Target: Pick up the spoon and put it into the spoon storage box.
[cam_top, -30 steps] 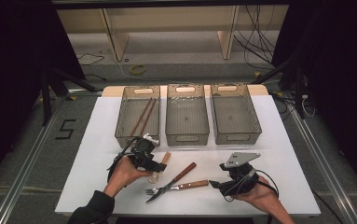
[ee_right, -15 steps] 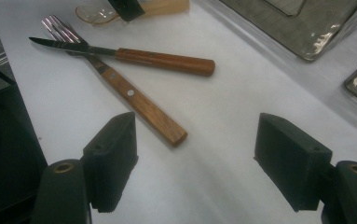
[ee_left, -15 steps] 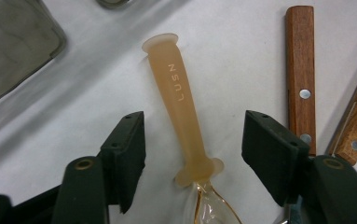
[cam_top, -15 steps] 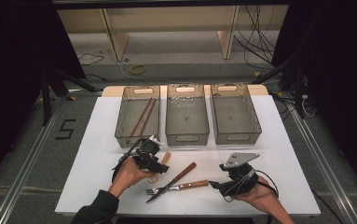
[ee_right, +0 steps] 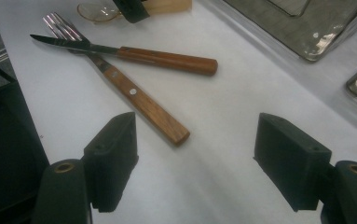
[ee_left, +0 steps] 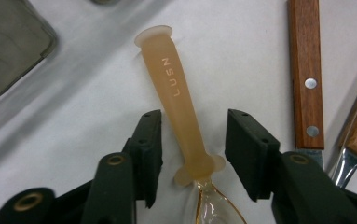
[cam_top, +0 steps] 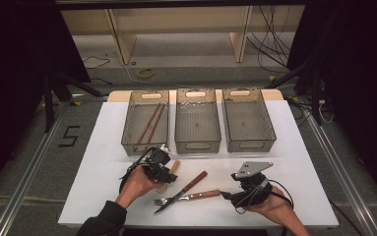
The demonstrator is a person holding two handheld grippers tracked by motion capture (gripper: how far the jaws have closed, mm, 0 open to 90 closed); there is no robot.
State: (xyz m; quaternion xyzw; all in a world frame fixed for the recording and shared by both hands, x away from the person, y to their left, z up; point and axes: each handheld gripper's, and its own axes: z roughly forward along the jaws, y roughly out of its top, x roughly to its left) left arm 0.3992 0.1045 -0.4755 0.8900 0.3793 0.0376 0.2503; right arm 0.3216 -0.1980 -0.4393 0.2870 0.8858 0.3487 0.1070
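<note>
Up top of the high view, 3 grey see-through bins sit in a row on the white surface [cam_top: 102,162]: left bin [cam_top: 145,123], middle bin [cam_top: 197,120], right bin [cam_top: 248,119]. Left bin holds 2 brown chopsticks [cam_top: 151,123] lying lengthwise, close together; middle & right bins hold nothing I can make out.

Task thing = a spoon [ee_left: 181,102], amber, translucent plastic. In the left gripper view its flat handle runs from center bottom toward upper left, w/ raised letters "LUSN" along it, a flared tab at the far end & a collar where the clear bowl starts at the bottom edge. It lies flat on the surface, in the high view at lower center-left, just below the left bin, under the left gripper [cam_top: 160,164].

Left gripper's fingers [ee_left: 147,149] straddle the spoon handle near the collar, one each side, a gap visible on both sides, so not pressing yet; they have just been closing in on it. Right gripper [cam_top: 245,189] sits lower right of the high view; in its own view the fingers [ee_right: 113,154] are spread wide over bare surface, nothing between.

Counts: 3 bins, 2 chopsticks, 1 spoon, 1 knife [cam_top: 188,188], 1 fork [cam_top: 188,197]. Knife & fork both have wooden handles & cross each other at lower center, just right of the spoon.
</note>
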